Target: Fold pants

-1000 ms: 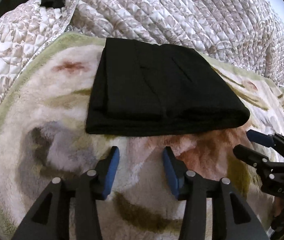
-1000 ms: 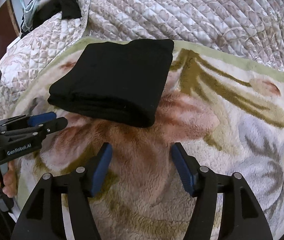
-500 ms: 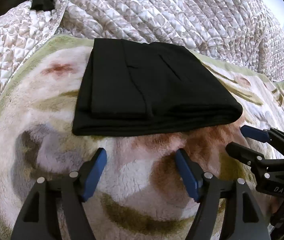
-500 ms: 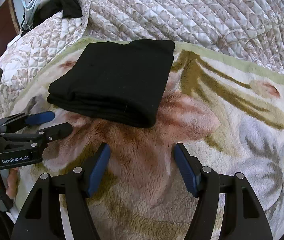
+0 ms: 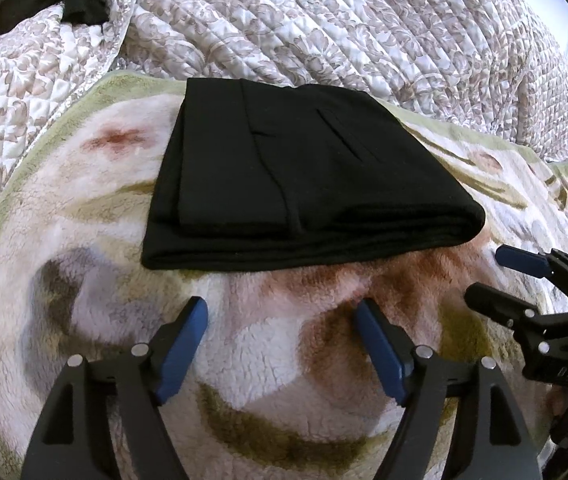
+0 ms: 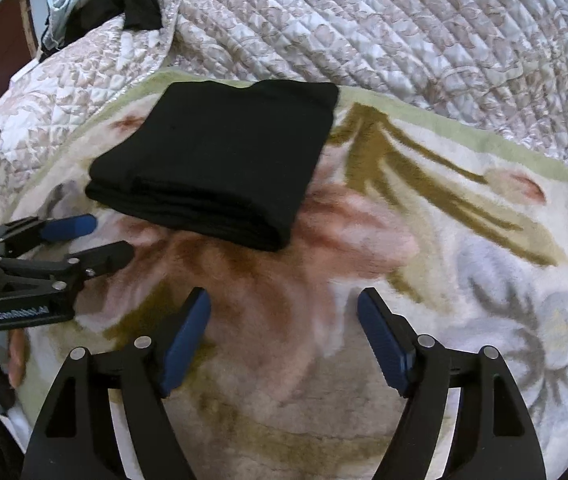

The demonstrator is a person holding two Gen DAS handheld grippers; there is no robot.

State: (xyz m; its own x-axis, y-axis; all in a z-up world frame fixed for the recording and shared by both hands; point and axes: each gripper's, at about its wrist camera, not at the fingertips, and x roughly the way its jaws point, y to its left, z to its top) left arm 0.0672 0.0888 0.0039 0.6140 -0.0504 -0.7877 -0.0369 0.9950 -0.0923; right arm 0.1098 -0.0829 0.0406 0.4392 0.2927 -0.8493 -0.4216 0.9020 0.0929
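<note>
Black pants (image 5: 300,184) lie folded into a thick rectangle on a fluffy flowered blanket (image 5: 84,288). My left gripper (image 5: 282,312) hovers just short of the pants' near edge, its jaws opening with nothing between them. In the right wrist view the same pants (image 6: 220,168) lie up and to the left. My right gripper (image 6: 284,304) stands below their near right corner, jaws opening, nothing between the blue pads. Each gripper shows in the other's view: the right gripper (image 5: 496,276) at the right edge, the left gripper (image 6: 108,240) at the left, held by a hand (image 6: 16,360).
A quilted beige-and-white bedspread (image 5: 324,28) rises in folds behind the blanket. Dark clothes (image 6: 136,0) lie heaped at the far left corner. The blanket (image 6: 464,280) stretches out to the right of the pants.
Both grippers' jaws have spread wider, the left one markedly. The pants lie still and neither hand has shifted noticeably.
</note>
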